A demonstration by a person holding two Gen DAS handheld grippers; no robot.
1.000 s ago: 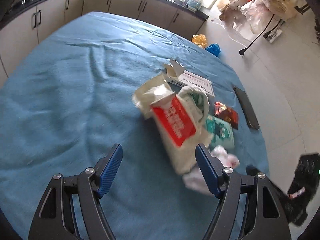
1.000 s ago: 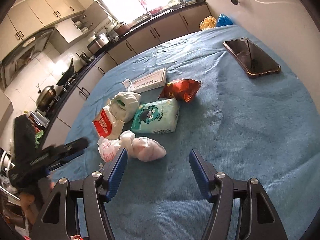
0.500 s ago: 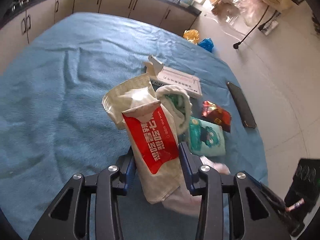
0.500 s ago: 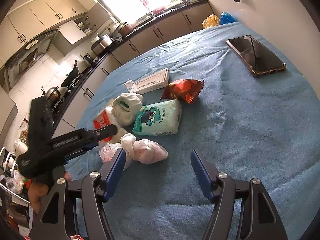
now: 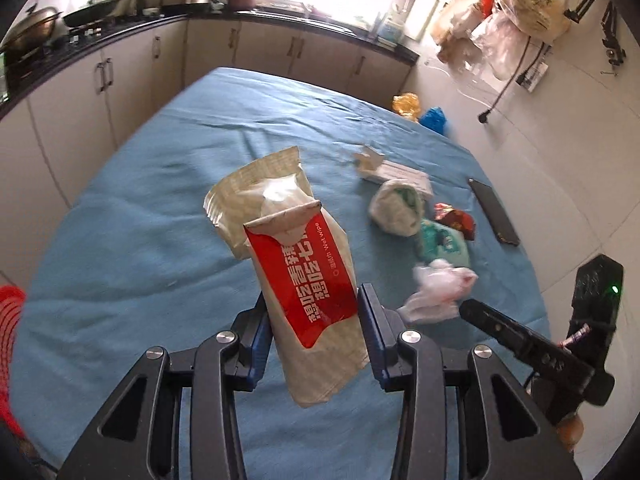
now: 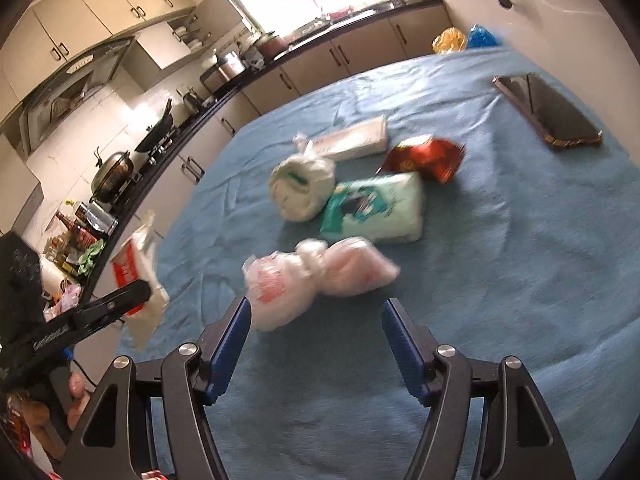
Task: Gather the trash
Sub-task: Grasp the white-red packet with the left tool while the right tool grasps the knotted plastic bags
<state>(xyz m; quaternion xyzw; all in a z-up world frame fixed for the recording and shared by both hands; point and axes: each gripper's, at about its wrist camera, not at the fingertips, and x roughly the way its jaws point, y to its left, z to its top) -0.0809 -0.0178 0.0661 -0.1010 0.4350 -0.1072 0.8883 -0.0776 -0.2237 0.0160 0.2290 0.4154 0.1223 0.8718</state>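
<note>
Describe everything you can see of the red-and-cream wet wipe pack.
The wet wipe pack is a soft, crinkled cream pouch with a red label printed in white. A flap at its upper end is peeled back, showing white inside. It is lifted clear of the blue tablecloth, standing roughly upright and slightly tilted, with the left gripper shut on its lower half. Nothing else touches it.

We closed the left gripper point(image 5: 316, 332) on the wet-wipe packet point(image 5: 304, 276) and lifted it off the table point(image 5: 132, 248).
</note>
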